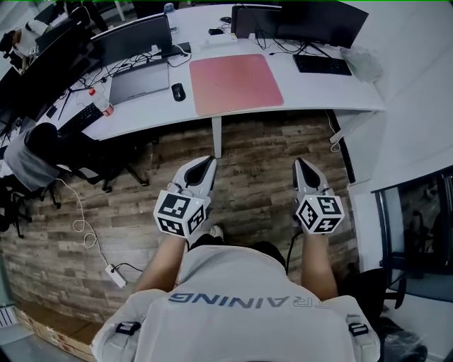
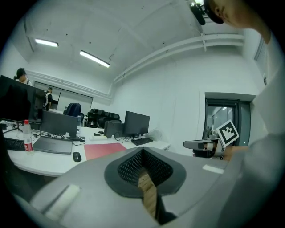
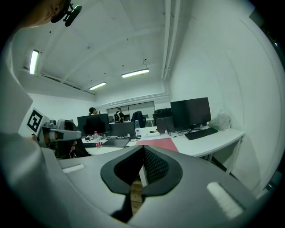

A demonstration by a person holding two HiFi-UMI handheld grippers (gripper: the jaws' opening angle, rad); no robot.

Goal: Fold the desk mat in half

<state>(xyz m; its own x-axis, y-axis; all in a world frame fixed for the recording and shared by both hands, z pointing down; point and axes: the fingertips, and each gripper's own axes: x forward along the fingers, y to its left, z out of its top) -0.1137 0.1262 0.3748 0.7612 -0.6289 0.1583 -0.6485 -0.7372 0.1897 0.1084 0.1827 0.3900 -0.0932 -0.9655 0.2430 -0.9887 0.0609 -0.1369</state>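
The pink desk mat [image 1: 236,83] lies flat and unfolded on the white desk [image 1: 311,95], between a laptop and a keyboard. My left gripper [image 1: 210,162] and my right gripper [image 1: 299,162] hang side by side over the wood floor, short of the desk's front edge and well apart from the mat. Both are shut with nothing in them. In the left gripper view the jaws [image 2: 143,150] meet at the tip and the mat [image 2: 103,150] shows far ahead. The right gripper view shows its jaws [image 3: 143,148] together and the mat [image 3: 158,143] beyond.
A laptop [image 1: 139,81] and a mouse [image 1: 178,91] sit left of the mat, a keyboard [image 1: 322,65] and monitors [image 1: 304,20] to its right. A desk leg [image 1: 217,138] stands just ahead of the left gripper. A seated person [image 1: 32,152] is at far left; a cable with a power strip [image 1: 117,274] lies on the floor.
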